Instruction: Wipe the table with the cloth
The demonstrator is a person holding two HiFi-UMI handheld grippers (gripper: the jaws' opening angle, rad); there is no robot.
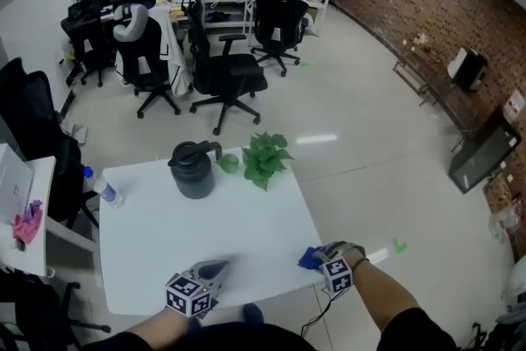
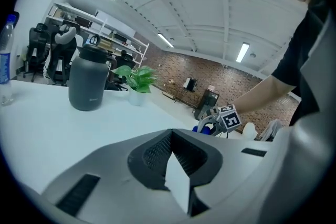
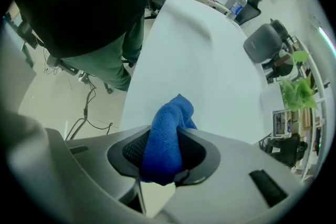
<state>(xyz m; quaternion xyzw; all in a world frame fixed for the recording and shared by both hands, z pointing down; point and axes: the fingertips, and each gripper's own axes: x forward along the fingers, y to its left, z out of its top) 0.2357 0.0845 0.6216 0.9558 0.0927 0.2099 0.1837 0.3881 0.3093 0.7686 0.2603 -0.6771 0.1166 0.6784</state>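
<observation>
My right gripper [image 1: 322,256] hovers at the front right corner of the white table [image 1: 246,230], shut on a blue cloth [image 1: 309,258]. In the right gripper view the cloth [image 3: 168,131] is bunched between the jaws of the right gripper [image 3: 163,150] and sticks out over the table's [image 3: 210,71] edge. My left gripper [image 1: 215,267] rests near the table's front edge, left of centre, its jaws together with nothing in them. From the left gripper view, the left gripper [image 2: 176,161] points across the table [image 2: 47,128] toward the right gripper [image 2: 223,119].
A dark grey jug [image 1: 194,169], a small green cup [image 1: 228,163] and a potted plant [image 1: 265,156] stand at the table's far edge. A water bottle [image 1: 102,187] lies at the far left corner. Office chairs [image 1: 226,78] stand beyond. A side desk [image 1: 29,222] with a pink rag is at left.
</observation>
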